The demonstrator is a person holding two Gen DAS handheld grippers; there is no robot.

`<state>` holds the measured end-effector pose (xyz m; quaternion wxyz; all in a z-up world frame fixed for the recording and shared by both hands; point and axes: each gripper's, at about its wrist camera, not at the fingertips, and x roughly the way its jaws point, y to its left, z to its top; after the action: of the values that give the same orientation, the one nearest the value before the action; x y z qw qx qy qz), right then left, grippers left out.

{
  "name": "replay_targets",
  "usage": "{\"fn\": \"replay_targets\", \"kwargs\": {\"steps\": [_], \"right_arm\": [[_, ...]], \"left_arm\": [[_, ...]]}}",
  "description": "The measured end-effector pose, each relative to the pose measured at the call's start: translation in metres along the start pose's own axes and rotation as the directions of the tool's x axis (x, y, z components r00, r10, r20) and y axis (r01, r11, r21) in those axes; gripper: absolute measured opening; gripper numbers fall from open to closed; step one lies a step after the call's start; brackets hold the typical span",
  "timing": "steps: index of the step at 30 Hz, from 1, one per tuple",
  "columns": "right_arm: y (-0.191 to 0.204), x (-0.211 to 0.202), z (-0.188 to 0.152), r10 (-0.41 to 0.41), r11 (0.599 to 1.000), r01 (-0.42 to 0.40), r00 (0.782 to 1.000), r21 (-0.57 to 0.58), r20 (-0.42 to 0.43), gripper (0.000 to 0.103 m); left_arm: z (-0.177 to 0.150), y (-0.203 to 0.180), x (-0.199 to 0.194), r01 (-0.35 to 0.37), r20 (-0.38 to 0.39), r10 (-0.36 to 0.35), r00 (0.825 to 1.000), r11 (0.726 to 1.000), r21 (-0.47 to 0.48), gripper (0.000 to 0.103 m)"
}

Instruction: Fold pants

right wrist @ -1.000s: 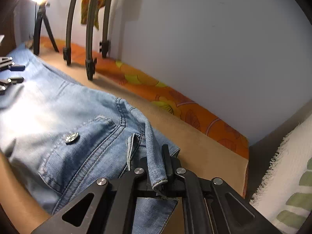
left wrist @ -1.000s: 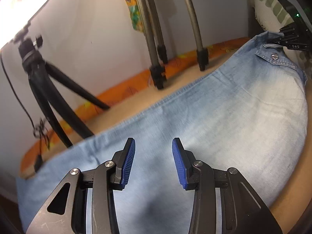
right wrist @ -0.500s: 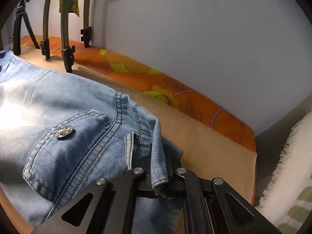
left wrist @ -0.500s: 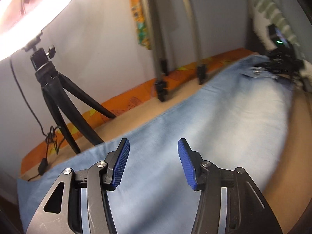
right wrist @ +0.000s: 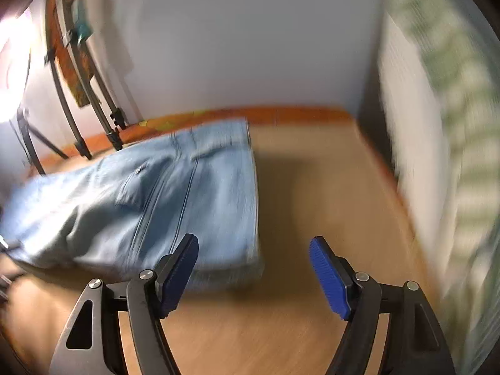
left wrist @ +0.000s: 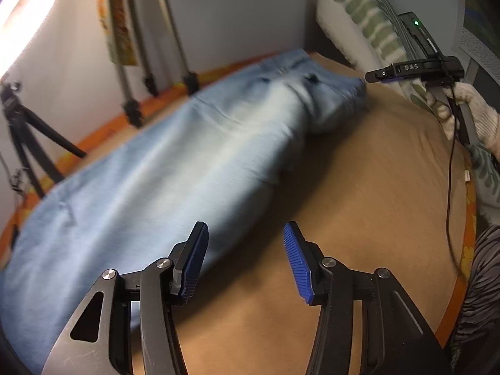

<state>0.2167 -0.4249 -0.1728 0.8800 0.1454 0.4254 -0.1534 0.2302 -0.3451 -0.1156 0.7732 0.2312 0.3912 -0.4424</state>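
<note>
Fingers first, from our left side: the left gripper hangs with its blue pads about half apart and nothing between them, poised over the near edge of the jeans where denim gives way to the tan bed surface. We read that as a stance for taking the long edge when the next fold comes, since the jaws straddle the cloth's border and touch none of it.

Behind the jeans, tripod legs stand against the wall, well clear of the fabric, so we have room to swing a leg of the trousers across.

Moving right, the pants lie stretched along the bed, waistband at our right end and the legs running off to our left. They appear already doubled leg over leg, though motion blur leaves us unsure of that. The pocket faces up.

Our right gripper has its jaws opening wide, empty, just beside the waistband corner and over bare bedding; we judge it has let the waist settle flat. In the left wrist view a gloved hand carries that tool, and white letters on its side seem to read "DAS". A green-patterned cloth hangs at the far right. No brand is legible on the jeans.
</note>
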Motion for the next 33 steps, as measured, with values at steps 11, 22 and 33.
{"fn": "replay_targets", "kwargs": {"steps": [11, 22, 33], "right_arm": [[0.004, 0.037, -0.026, 0.268, 0.907, -0.234, 0.962, 0.35, -0.051, 0.076], [0.006, 0.058, -0.021, 0.329, 0.81, -0.284, 0.944, 0.513, 0.002, 0.047], [0.005, 0.029, 0.01, 0.323, 0.824, -0.332, 0.941, 0.459, 0.1, 0.036]], "left_arm": [[0.0, -0.01, 0.027, -0.05, -0.023, 0.049, 0.999, 0.997, -0.053, 0.049], [0.016, -0.052, 0.019, -0.045, 0.058, 0.046, 0.997, 0.999, -0.013, 0.05], [0.051, -0.052, 0.075, -0.139, 0.001, 0.139, 0.99, 0.987, 0.078, 0.049]]}}
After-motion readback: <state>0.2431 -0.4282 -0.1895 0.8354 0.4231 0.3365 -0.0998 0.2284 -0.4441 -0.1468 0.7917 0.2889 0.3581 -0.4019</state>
